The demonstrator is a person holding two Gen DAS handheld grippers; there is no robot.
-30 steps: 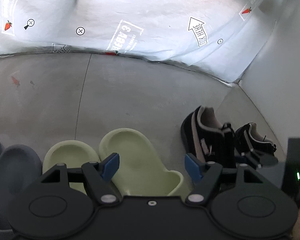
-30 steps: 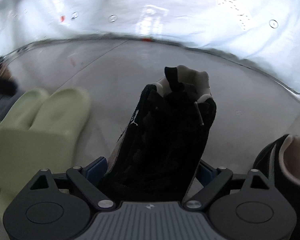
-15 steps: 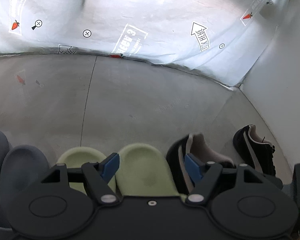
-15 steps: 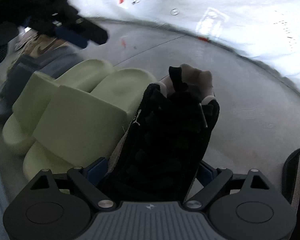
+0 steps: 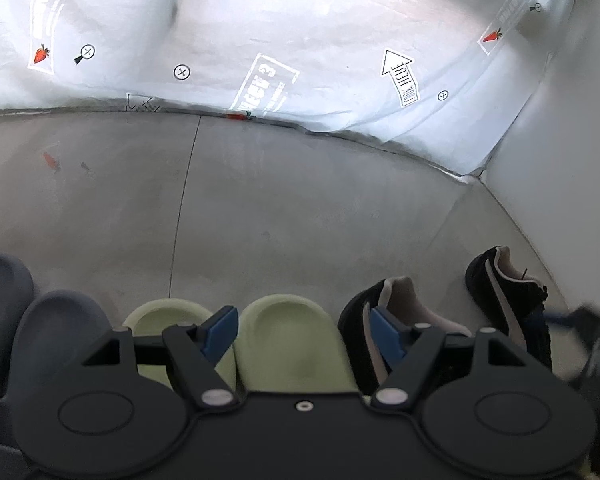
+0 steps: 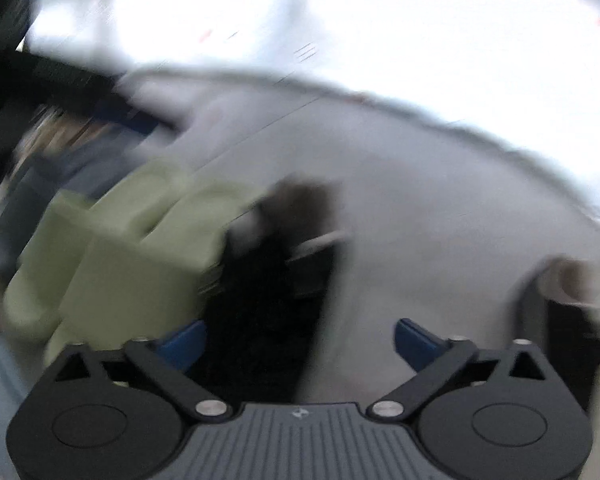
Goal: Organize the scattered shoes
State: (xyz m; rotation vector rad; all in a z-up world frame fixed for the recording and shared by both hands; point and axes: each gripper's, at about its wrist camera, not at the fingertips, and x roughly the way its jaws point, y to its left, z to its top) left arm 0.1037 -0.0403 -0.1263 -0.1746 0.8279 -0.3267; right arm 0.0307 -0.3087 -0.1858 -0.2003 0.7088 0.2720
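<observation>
Hovering low over the row of shoes, the left gripper [image 5: 302,334] has its two blue pads apart with nothing pinched; the heel of one green slide [image 5: 296,344] lies under the gap, untouched as far as I can tell. Right of that sits the right gripper [image 6: 300,340], its jaws opening wide at this moment. A black sneaker [image 6: 276,280] stands on the floor between the blue pads, close to the left pad and clear of the right one, so it is not gripped. That view is badly smeared, and fine detail is lost.

Counting the row from the left-hand camera: two grey slides [image 5: 60,320] at the left edge, side by side; two green slides next, touching each other; then two black sneakers with tan lining. The nearer sneaker [image 5: 384,304] sits just beside the second green slide. The other sneaker [image 5: 508,300] stands apart from it, with bare floor between, near the white side wall [image 5: 560,160]. All heels face away from the grippers.

Beyond the shoes the grey floor [image 5: 300,200] runs bare, crossed by one thin seam. Farthest off, a white sheet [image 5: 300,32] hangs down to the floor, printed with an arrow, small crossed circles, a strawberry and a carrot.
</observation>
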